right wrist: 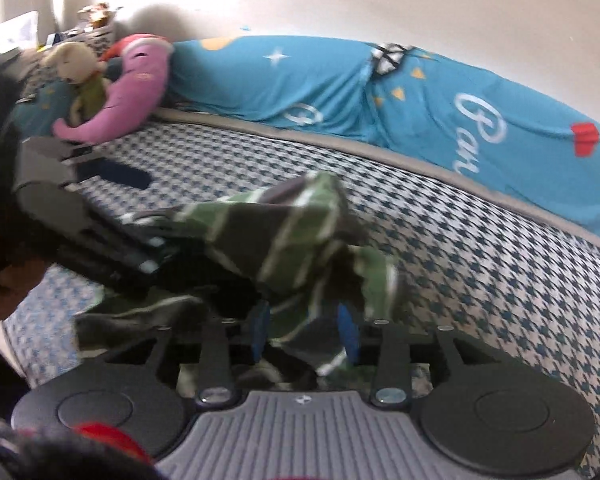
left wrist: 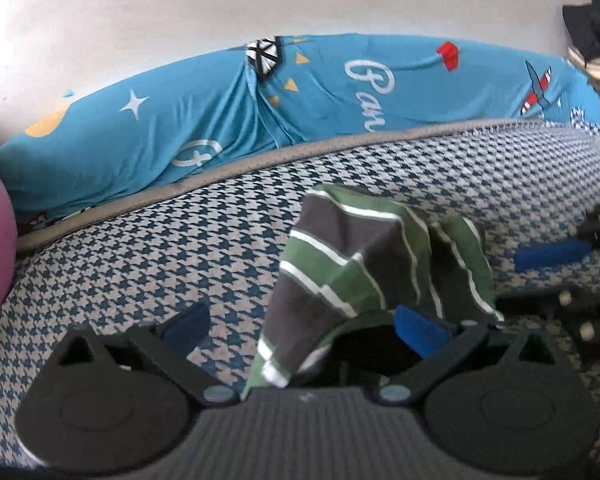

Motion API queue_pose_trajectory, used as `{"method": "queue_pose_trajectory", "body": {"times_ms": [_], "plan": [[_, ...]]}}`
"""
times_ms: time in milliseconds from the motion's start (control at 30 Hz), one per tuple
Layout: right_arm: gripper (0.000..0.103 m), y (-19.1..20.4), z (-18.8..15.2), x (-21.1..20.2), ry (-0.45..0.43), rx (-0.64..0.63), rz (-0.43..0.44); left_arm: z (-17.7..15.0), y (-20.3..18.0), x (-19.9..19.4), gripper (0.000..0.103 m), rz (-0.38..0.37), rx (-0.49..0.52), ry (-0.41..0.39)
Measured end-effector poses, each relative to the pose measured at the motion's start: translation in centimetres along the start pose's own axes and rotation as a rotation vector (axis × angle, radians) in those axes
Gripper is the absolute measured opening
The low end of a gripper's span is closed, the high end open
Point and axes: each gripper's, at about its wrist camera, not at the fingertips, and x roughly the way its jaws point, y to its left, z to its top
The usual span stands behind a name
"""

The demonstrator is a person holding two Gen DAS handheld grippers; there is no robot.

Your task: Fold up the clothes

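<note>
A green and dark grey striped garment (left wrist: 364, 264) hangs bunched over the houndstooth bed cover (left wrist: 148, 248). In the left wrist view my left gripper (left wrist: 300, 328) is open, its blue pads far apart. The cloth falls between them and drapes over the right finger (left wrist: 416, 334). In the right wrist view my right gripper (right wrist: 304, 330) has its blue pads close together, shut on a fold of the striped garment (right wrist: 292, 220). The left gripper (right wrist: 136, 216) reaches in from the left there, with the cloth lying over its lower finger. The right gripper (left wrist: 560, 280) shows at the right edge of the left wrist view.
A rolled blue printed quilt (right wrist: 420, 92) lies along the white wall behind the bed cover. A pink plush toy (right wrist: 136, 88) and a small teddy bear (right wrist: 80, 76) sit at the bed's far left end. Dark clothing (left wrist: 596, 28) hangs at the upper right.
</note>
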Motion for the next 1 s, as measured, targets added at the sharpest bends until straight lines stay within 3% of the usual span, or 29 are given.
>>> {"method": "queue_pose_trajectory", "body": {"times_ms": [133, 267, 367, 500, 567, 667, 800, 1000], "plan": [[0.041, -2.1, -0.2, 1.4, 0.025, 0.057, -0.044, 0.0, -0.9, 1.5, 0.103, 0.040, 0.038, 0.013], [0.047, -4.0, -0.4, 3.4, 0.048, 0.116, -0.062, 0.2, -0.6, 2.2, 0.103, 0.086, 0.003, 0.009], [0.053, -5.0, -0.5, 4.3, 0.030, 0.189, -0.039, 0.5, 0.4, 2.5, 0.103, 0.164, -0.061, 0.008], [0.053, -5.1, -0.2, 5.4, 0.007, 0.223, -0.015, 0.6, 2.2, 2.7, 0.103, 0.295, -0.157, 0.000], [0.044, -4.8, 0.1, 5.7, -0.007, 0.232, -0.019, 0.5, 3.8, 2.9, 0.103, 0.368, -0.227, 0.008], [0.011, -4.6, 0.7, 5.9, -0.012, 0.237, -0.039, 0.2, 6.3, 2.8, 0.103, 0.440, -0.339, 0.024], [0.011, -4.3, 1.4, 5.3, -0.047, 0.229, -0.046, -0.2, 8.4, 2.0, 0.103, 0.422, -0.427, 0.023], [0.013, -3.7, 2.1, 4.5, -0.069, 0.184, -0.046, -0.7, 8.1, 1.5, 0.103, 0.342, -0.421, 0.034]]}}
